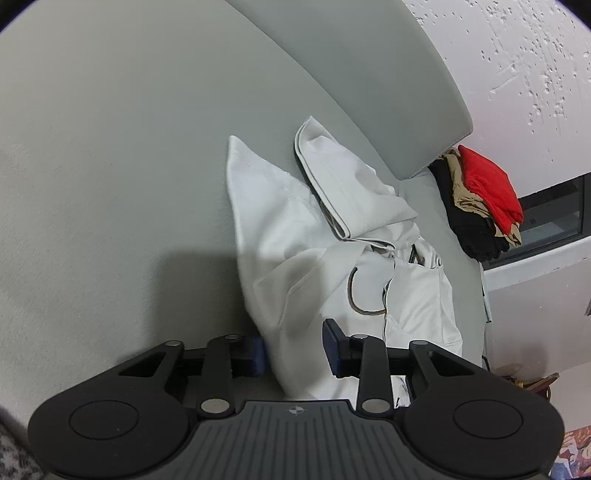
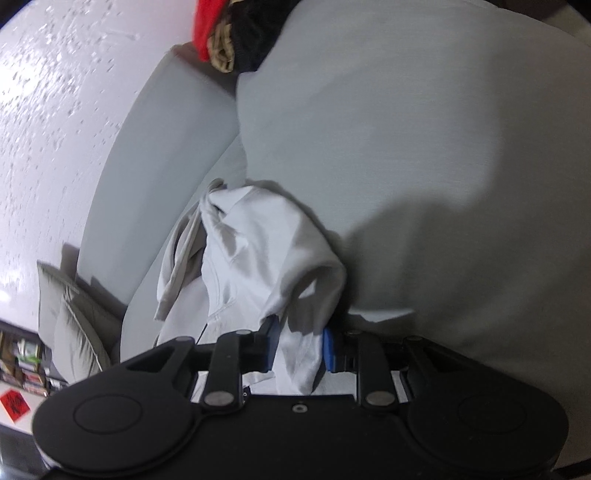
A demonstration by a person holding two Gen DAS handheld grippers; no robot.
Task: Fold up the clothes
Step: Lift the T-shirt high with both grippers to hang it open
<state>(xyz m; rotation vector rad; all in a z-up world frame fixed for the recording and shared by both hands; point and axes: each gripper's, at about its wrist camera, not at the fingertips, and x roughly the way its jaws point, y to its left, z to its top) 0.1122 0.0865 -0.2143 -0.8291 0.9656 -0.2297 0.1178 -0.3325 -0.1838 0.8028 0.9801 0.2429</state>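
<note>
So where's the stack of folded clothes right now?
The stack sits far right in the left wrist view, at the sofa's end beyond the white garment; top centre in the right view.

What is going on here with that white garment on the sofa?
A person with a gripper in each hand is folding a white garment on a grey sofa. The left gripper and right gripper each have white fabric between their fingers. It is bunched, not yet flat. A stack of red, tan and black clothes sits nearby.
</note>
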